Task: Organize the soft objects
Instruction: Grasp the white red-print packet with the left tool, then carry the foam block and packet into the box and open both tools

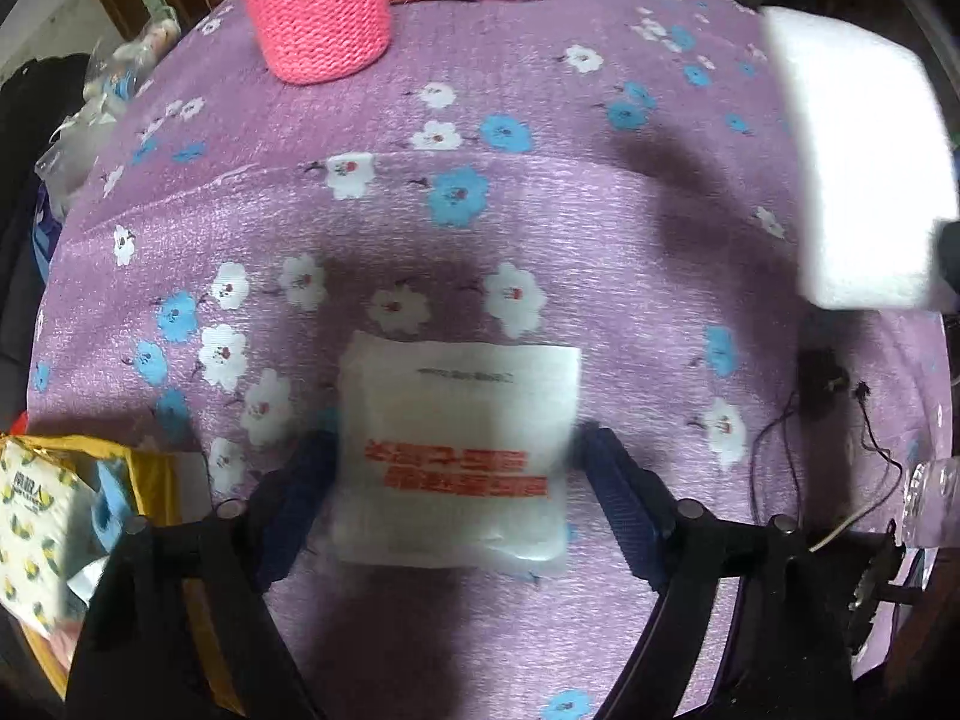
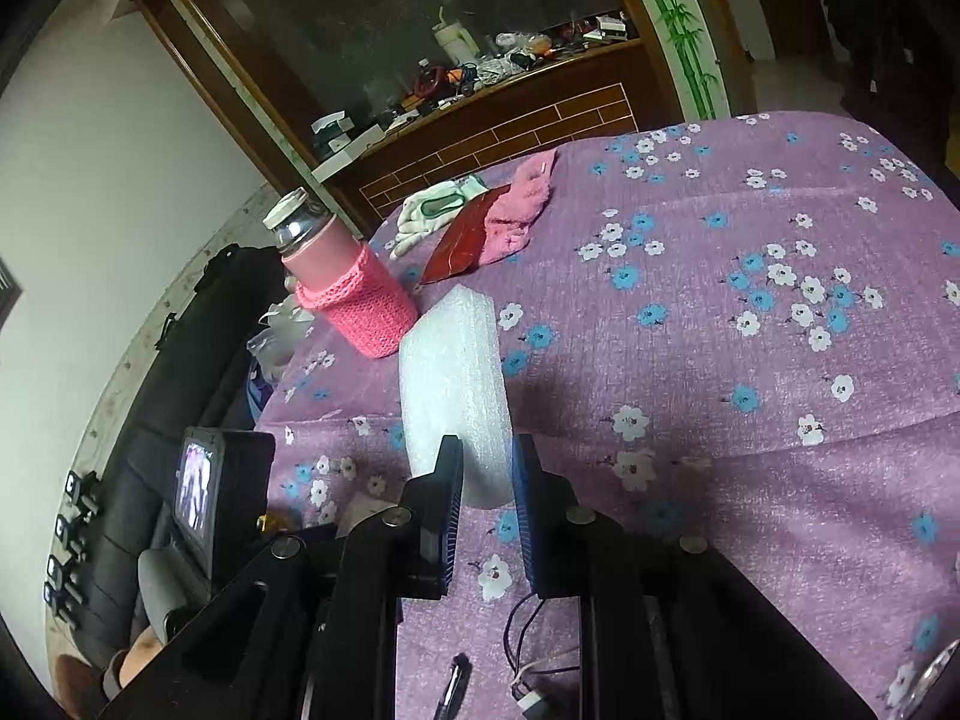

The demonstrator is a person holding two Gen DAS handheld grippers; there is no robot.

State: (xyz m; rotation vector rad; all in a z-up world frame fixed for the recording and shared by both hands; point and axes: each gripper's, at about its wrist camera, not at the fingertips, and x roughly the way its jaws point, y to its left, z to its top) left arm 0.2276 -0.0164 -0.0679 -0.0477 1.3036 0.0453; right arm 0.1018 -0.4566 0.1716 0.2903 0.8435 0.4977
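A white soft packet with red print (image 1: 456, 450) sits between the blue pads of my left gripper (image 1: 459, 468), low over the purple flowered cloth (image 1: 600, 210); the jaws look closed against its sides. My right gripper (image 2: 487, 468) is shut on a white foam block (image 2: 453, 384) and holds it above the cloth. The same block shows at the right of the left wrist view (image 1: 864, 162). A pink crochet-sleeved bottle (image 2: 348, 282) stands at the back left, also in the left wrist view (image 1: 318, 6).
A pink towel (image 2: 522, 210), a dark red pouch (image 2: 462, 240) and white gloves (image 2: 432, 210) lie at the far edge. A yellow bag with tissue packs (image 1: 60, 510) is at the left. Thin cables (image 1: 798, 420) and a pen (image 2: 453, 684) lie near me.
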